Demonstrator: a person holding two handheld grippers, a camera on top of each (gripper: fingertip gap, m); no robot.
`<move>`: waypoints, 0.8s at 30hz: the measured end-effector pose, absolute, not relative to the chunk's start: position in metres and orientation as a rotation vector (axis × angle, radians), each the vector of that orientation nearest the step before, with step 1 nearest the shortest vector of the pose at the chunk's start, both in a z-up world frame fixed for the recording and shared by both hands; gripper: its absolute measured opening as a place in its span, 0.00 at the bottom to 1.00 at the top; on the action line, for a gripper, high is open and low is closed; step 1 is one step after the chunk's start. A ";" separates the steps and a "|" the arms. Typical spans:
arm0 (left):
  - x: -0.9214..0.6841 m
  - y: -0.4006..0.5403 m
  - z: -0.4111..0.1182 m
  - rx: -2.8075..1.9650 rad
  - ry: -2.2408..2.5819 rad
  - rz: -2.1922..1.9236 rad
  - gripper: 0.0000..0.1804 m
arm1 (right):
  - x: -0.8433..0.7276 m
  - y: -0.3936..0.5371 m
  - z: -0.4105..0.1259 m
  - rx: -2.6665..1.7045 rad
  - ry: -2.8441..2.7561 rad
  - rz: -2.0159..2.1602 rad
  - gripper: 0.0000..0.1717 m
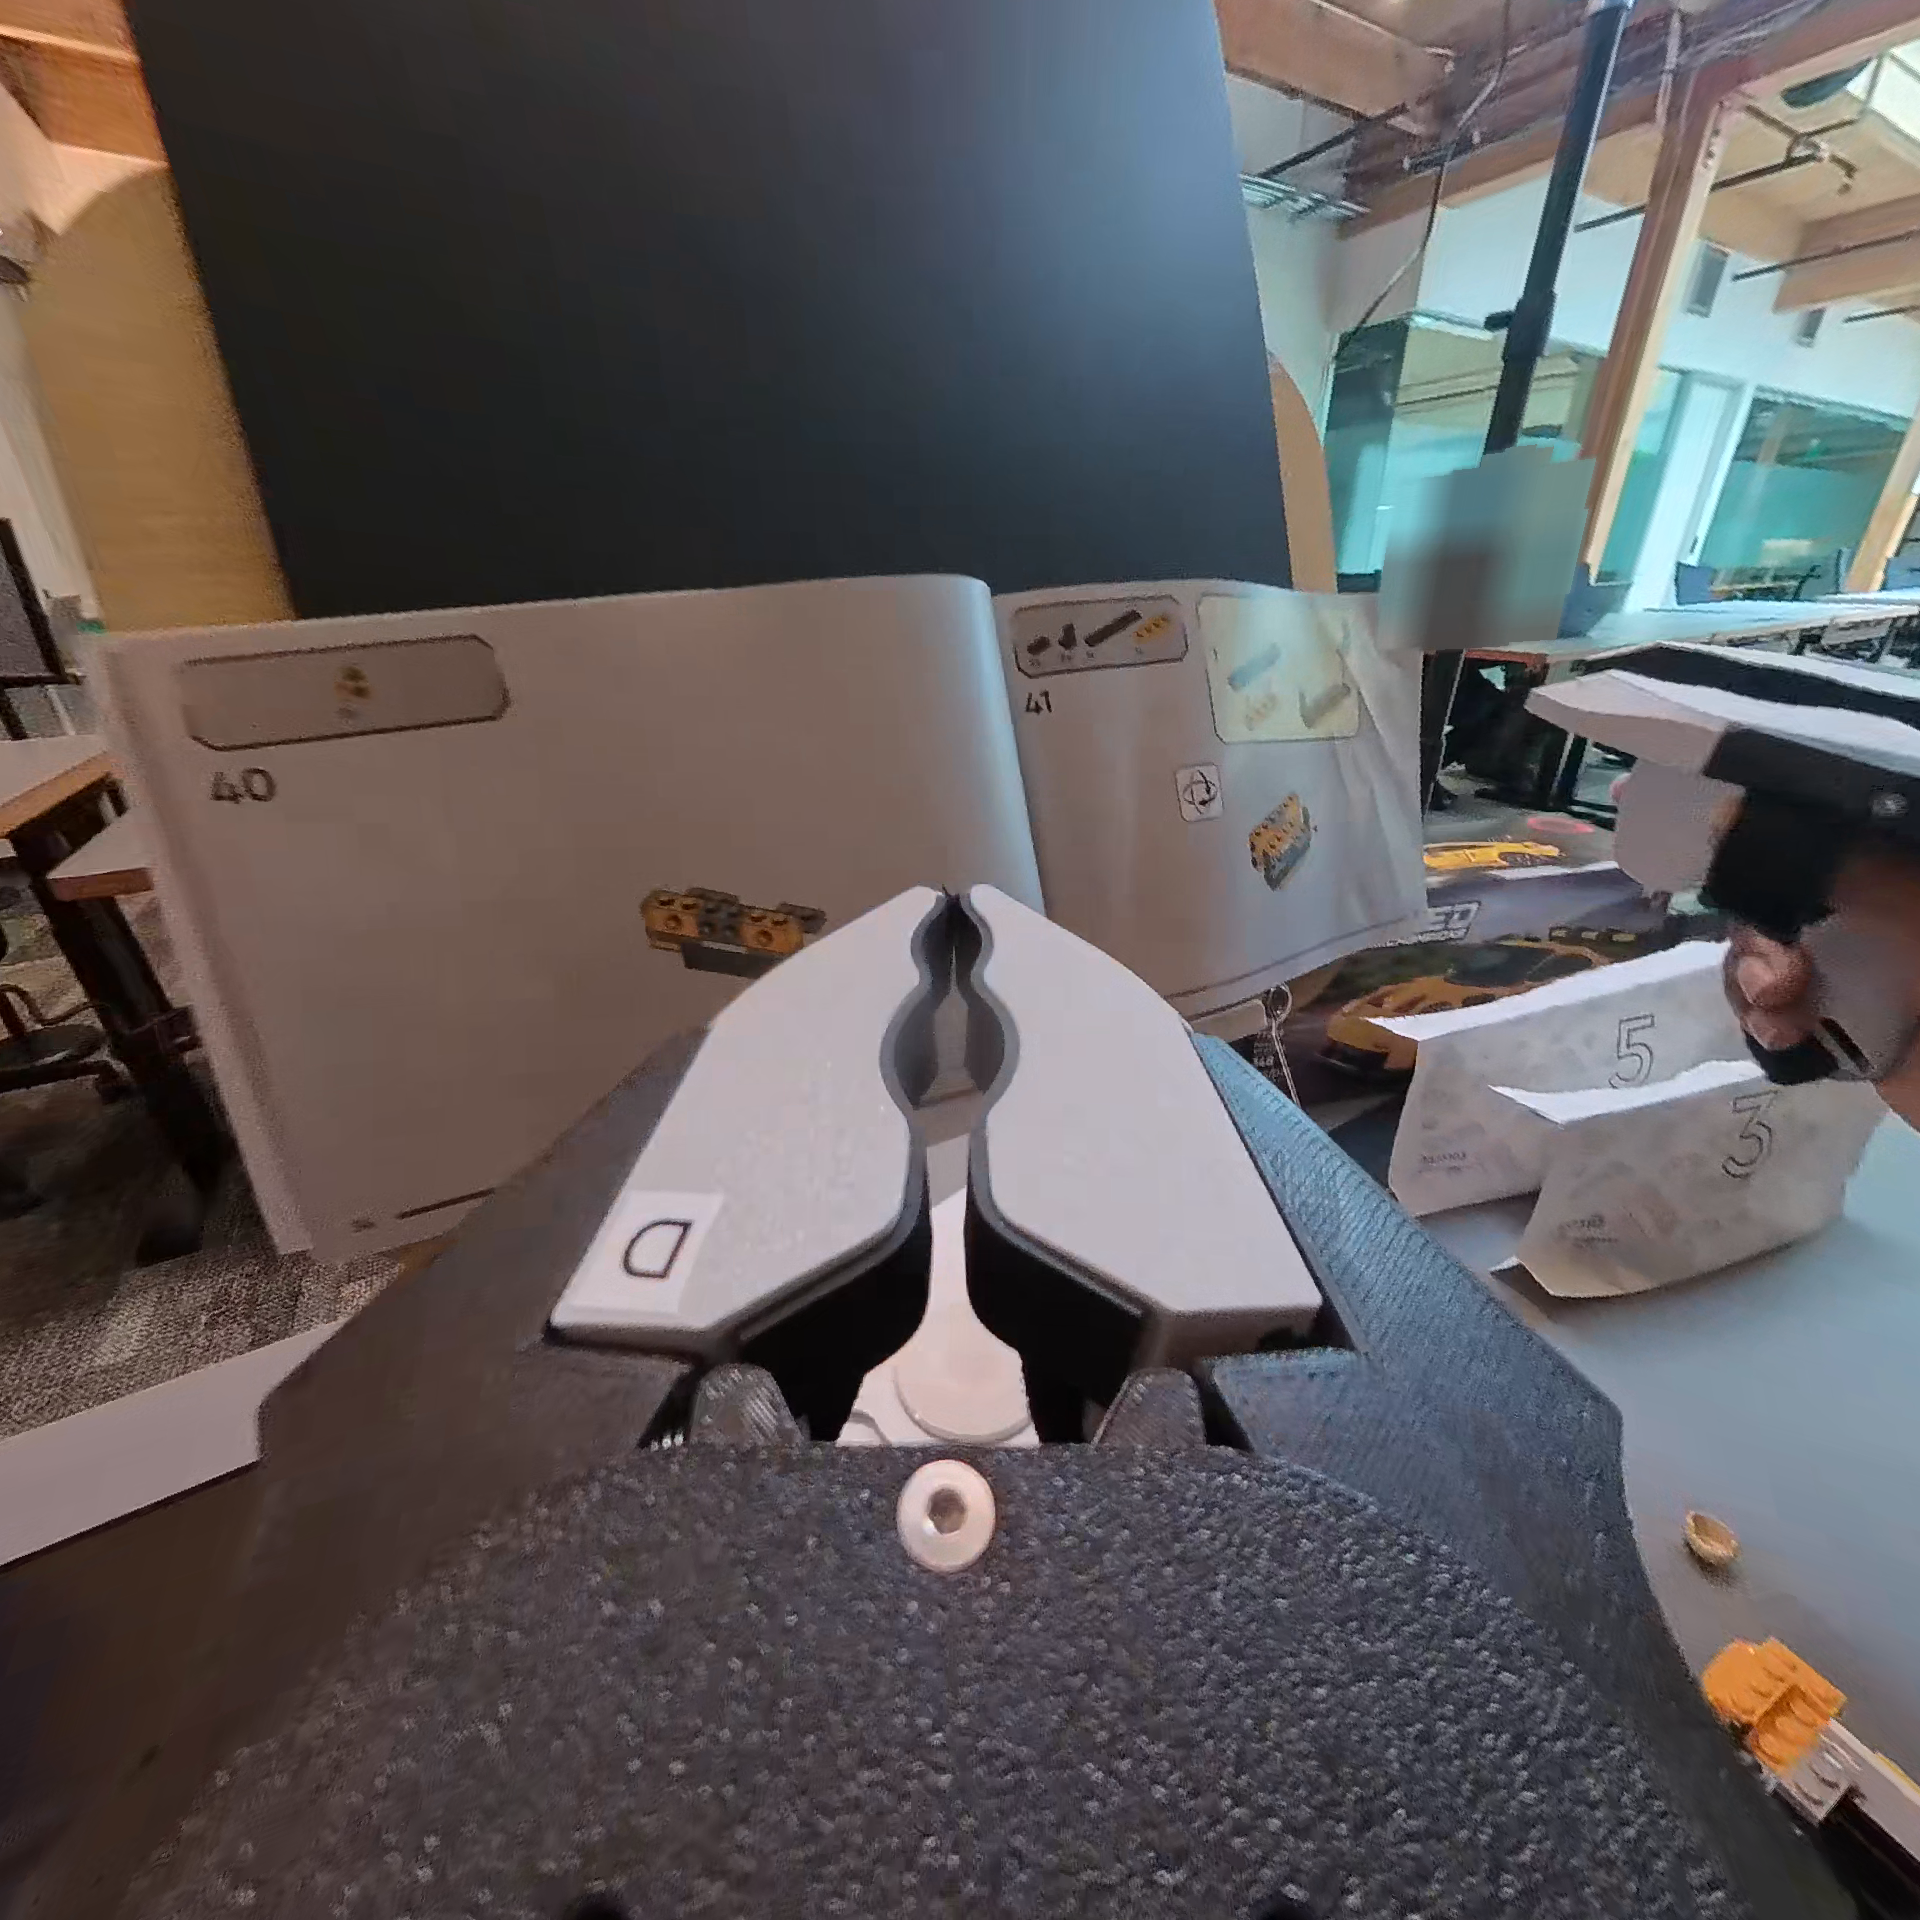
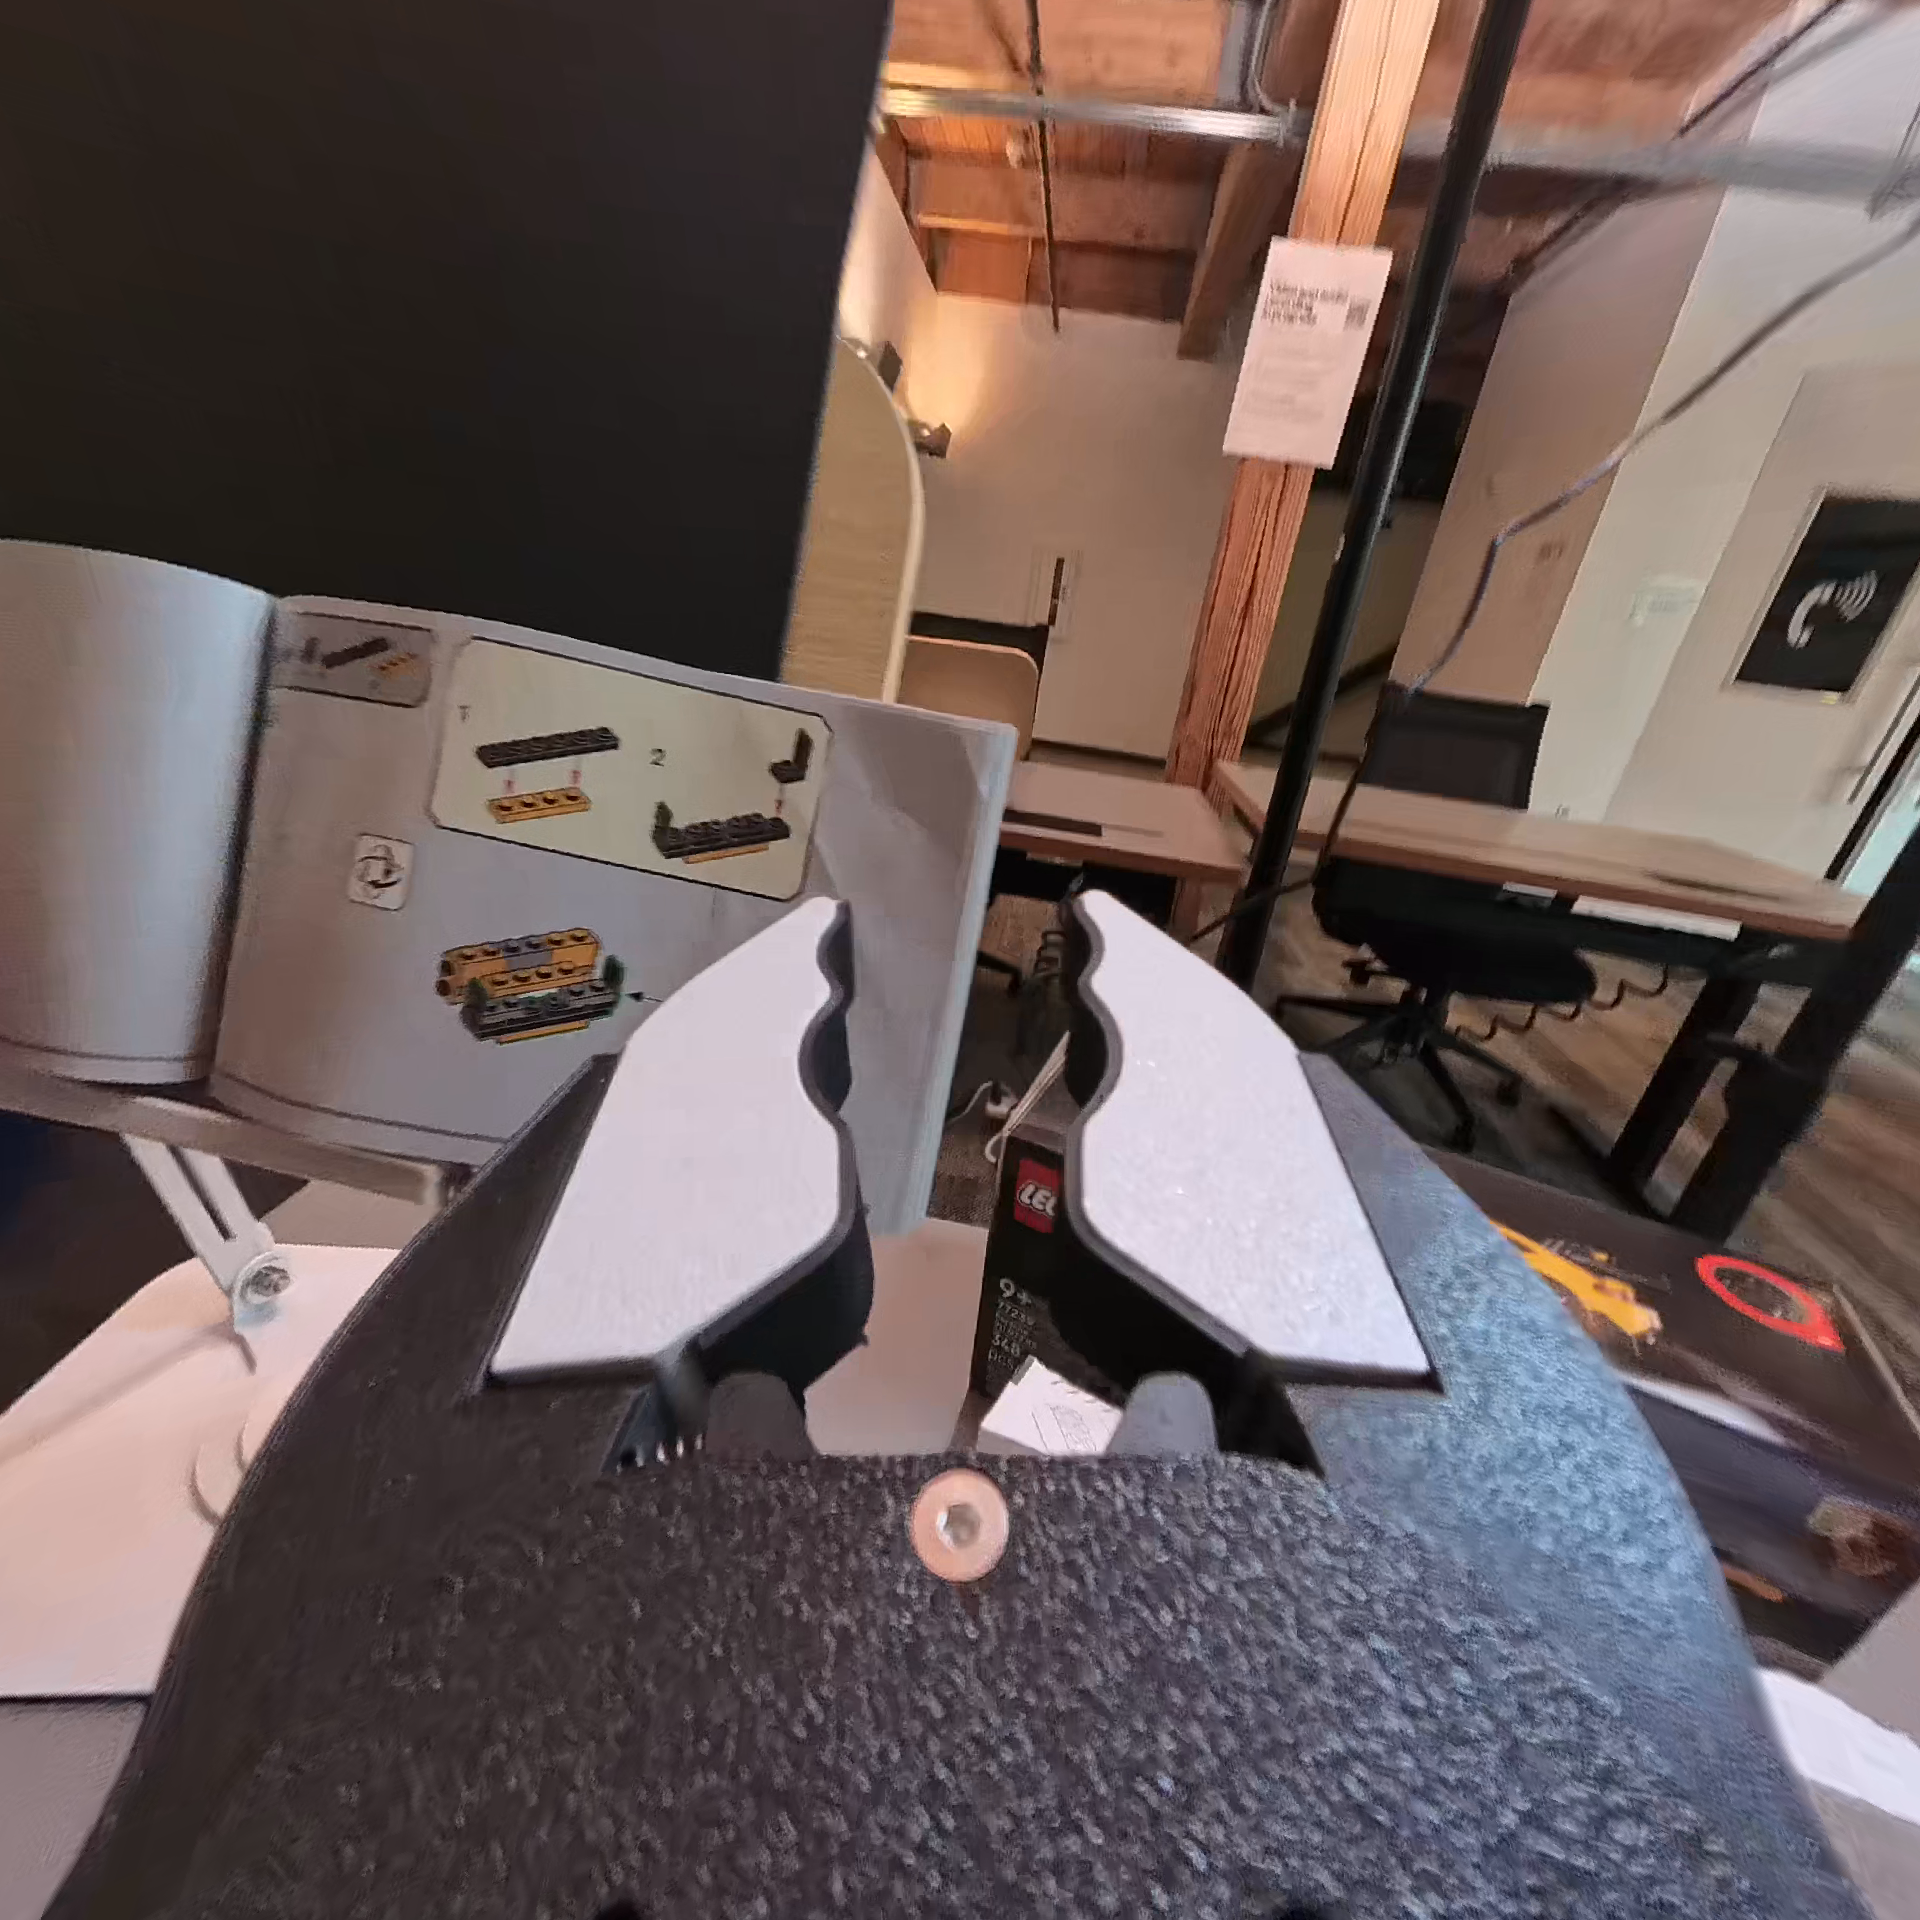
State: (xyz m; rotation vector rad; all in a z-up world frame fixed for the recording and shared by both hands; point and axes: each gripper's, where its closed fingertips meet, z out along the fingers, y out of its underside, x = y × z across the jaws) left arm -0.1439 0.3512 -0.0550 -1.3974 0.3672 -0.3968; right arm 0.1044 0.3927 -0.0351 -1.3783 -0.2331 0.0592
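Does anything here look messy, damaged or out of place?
Slightly. The two white numbered paper bags on the grey table are torn open, with jagged tops. The right-hand page of the open instruction booklet is creased at its outer edge. A small tan scrap lies loose on the table.

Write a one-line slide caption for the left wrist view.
Left gripper, fingers shut on nothing, faces an open building-brick instruction booklet; numbered paper bags stand to its right.
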 end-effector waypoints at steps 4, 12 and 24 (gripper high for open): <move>-0.152 0.342 -0.041 -1.371 0.336 -0.386 0.00 | 0.081 0.377 -0.031 -1.331 -0.312 0.008 0.29; -0.146 0.310 -0.012 -1.325 0.357 -0.377 0.00 | 0.014 0.368 -0.061 -1.361 -0.464 0.028 0.31; -0.153 0.298 -0.014 -1.324 0.382 -0.333 0.00 | -0.034 0.400 -0.081 -1.413 -0.558 -0.018 0.06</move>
